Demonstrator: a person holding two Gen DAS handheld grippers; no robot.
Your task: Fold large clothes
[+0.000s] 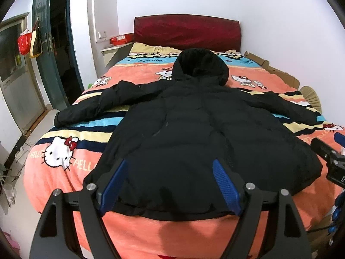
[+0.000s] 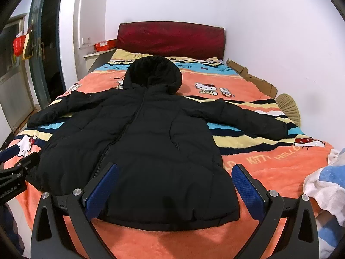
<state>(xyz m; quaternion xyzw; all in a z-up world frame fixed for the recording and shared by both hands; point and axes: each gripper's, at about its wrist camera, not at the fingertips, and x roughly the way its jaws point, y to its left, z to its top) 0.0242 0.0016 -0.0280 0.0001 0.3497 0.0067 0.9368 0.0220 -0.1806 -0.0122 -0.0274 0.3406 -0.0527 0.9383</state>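
We hold the left claw (image 1: 170, 185) wide open with nothing between its blue pads, hovering just above the near hem of the black hooded jacket (image 1: 204, 129); the right claw (image 2: 175, 191) is likewise spread wide and empty over the same hem, a little further to the right. The jacket lies front up on the bed (image 2: 269, 168), zipper closed, hood (image 2: 154, 73) at the far end toward the red headboard (image 2: 170, 36), left sleeve (image 1: 97, 103) and right sleeve (image 2: 250, 118) spread out to either side. No fold appears to be started. To do this step well, we would take one sleeve at its cuff, carry it flat across the chest without dragging the padded body, then repeat on the other side before bringing the hem toward the hood. Of containers, an open cardboard box (image 2: 252, 77) lies along the far right edge of the bed; its contents cannot be seen.
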